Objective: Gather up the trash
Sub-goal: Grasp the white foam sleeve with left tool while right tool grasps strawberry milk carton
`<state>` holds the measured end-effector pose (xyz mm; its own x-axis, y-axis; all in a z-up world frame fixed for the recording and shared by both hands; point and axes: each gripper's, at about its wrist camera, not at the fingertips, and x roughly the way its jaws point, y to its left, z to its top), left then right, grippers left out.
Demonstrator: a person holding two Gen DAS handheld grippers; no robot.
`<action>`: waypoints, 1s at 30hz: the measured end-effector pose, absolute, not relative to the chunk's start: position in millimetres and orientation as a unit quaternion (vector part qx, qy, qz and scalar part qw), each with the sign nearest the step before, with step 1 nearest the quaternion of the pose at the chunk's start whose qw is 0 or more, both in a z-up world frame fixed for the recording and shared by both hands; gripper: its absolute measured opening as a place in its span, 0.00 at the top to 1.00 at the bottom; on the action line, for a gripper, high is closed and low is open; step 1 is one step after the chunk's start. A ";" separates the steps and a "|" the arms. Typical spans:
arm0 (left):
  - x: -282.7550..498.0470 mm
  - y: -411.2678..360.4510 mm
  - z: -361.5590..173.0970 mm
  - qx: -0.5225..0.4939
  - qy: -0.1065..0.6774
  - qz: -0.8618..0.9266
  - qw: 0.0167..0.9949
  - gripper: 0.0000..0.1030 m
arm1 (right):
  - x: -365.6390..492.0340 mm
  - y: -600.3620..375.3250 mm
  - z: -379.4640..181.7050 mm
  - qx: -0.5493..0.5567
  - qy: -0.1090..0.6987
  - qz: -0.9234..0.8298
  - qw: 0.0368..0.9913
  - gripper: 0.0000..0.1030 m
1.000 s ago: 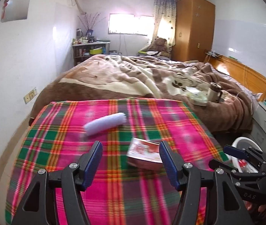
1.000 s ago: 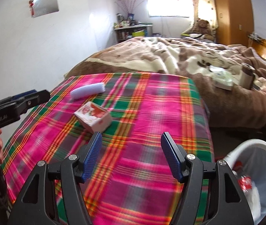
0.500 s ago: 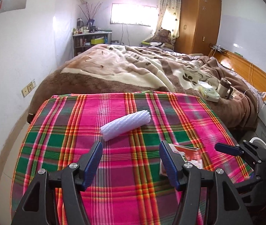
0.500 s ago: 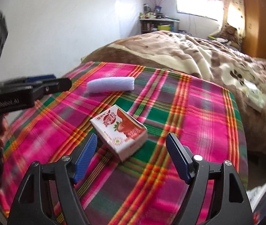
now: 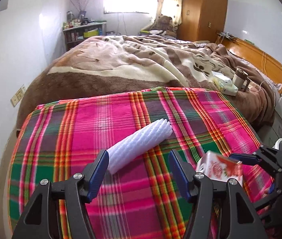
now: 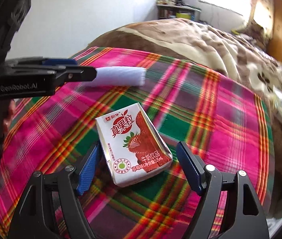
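The right tongs (image 6: 138, 169) are closing, and the strawberry milk carton (image 6: 134, 145) lies between the jaws on the plaid cloth (image 6: 230, 139), not yet pressed. Its long axis runs away from the tongs, tilted a little, so they would close across its short width. The left tongs (image 5: 139, 171) stand spread and empty. The white foam sleeve (image 5: 139, 146) lies just ahead, its near end beside the left jaw, its length slanting away to the right.

Your left camera looks down along its fingers (image 5: 99, 171) over the plaid cloth (image 5: 121, 119) toward the bed (image 5: 131, 65). Your right camera sits closer, angled left. Both share the foam roll (image 5: 139, 145) and milk carton (image 6: 134, 145).
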<state>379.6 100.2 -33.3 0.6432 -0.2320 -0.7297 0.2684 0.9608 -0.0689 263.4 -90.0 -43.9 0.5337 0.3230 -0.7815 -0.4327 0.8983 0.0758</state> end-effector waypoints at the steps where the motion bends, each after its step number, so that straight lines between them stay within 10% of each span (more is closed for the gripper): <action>1: 383.4 99.1 -35.2 0.022 0.401 -0.143 0.905 0.39 | 264.1 -93.8 -43.8 -0.059 0.434 0.207 0.875 0.34; 25: 421.1 81.1 -66.6 0.054 0.424 -0.146 0.892 0.40 | 274.2 -129.8 -46.5 -0.008 0.438 0.143 0.888 0.34; 30: 420.9 77.6 -69.7 0.053 0.432 -0.138 0.890 0.61 | 274.5 -129.5 -47.1 -0.008 0.437 0.139 0.889 0.34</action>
<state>420.9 77.6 -69.7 0.5884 -0.1995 -0.7836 0.2907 0.9565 -0.0252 274.5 -129.5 -47.1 0.5803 0.2396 -0.7784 -0.2537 0.9614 0.1068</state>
